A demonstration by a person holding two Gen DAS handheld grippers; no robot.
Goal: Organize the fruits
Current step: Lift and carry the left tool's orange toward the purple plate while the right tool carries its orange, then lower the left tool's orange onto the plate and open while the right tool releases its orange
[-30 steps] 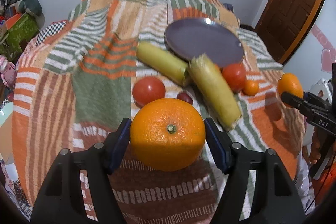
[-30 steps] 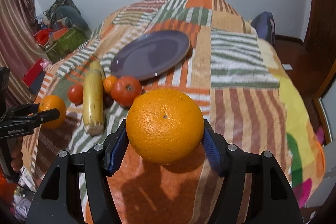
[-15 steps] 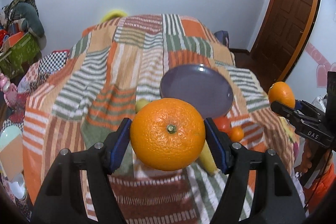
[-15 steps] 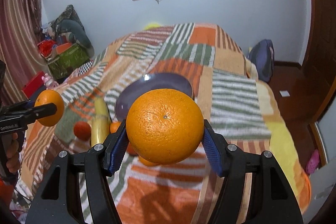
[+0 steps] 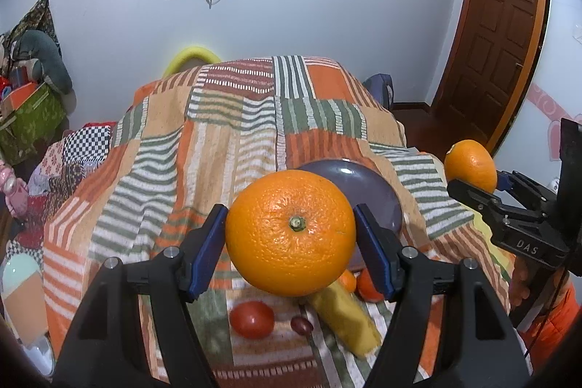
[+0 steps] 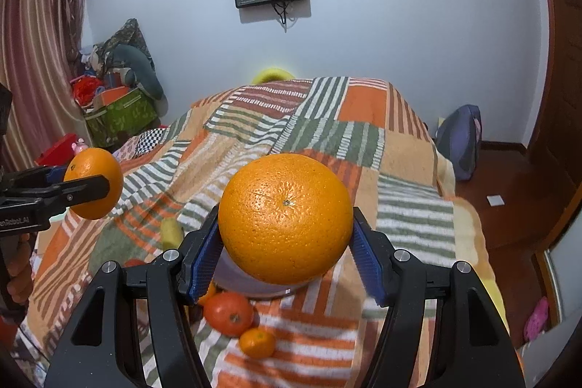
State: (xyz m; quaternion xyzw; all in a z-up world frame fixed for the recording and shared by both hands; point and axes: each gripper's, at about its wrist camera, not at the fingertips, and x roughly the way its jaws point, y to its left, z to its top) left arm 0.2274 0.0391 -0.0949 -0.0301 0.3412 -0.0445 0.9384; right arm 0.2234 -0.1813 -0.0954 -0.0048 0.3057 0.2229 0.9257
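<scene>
Above the bed (image 5: 218, 148), an orange (image 5: 291, 231) clamped in my left gripper (image 5: 291, 239), another orange (image 6: 285, 217) in my right gripper (image 6: 285, 242); small mandarin (image 6: 256, 343) clear only from the right wrist.

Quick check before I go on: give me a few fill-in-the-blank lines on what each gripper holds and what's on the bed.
1. The left gripper is shut on an ____.
2. The right gripper holds an orange too, so ____ oranges are off the bed.
3. The purple plate on the striped blanket holds ____ fruit.
4. The red tomato lies on the ____, not on the plate.

Missing words: orange; two; no; blanket
</scene>
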